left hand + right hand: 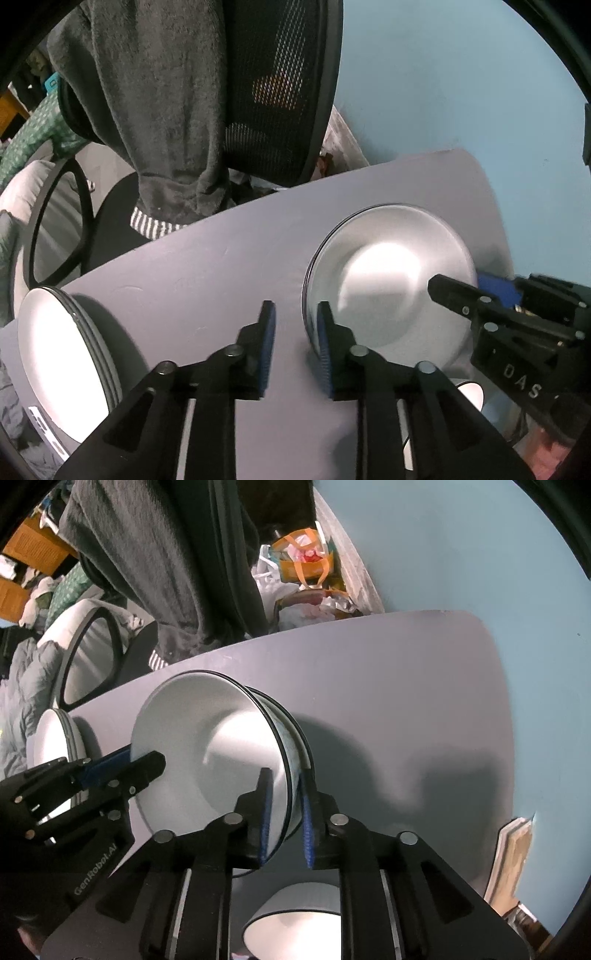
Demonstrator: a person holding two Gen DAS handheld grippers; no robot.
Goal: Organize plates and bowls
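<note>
Nesting step, judged near complete: white bowl (221, 760) sits in a second bowl (300, 734) on the table (406, 686), left gripper (295, 314) and right gripper (284, 775) jaws slack astride its rim; next, lift both clear.

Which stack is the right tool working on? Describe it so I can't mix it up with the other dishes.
On the grey tabletop, look to the middle, right of the low stack of flat white plates at the left edge. It is the stack of deep white bowls with thin black rims, whose near rim sits between the right tool's blue pads.
</note>
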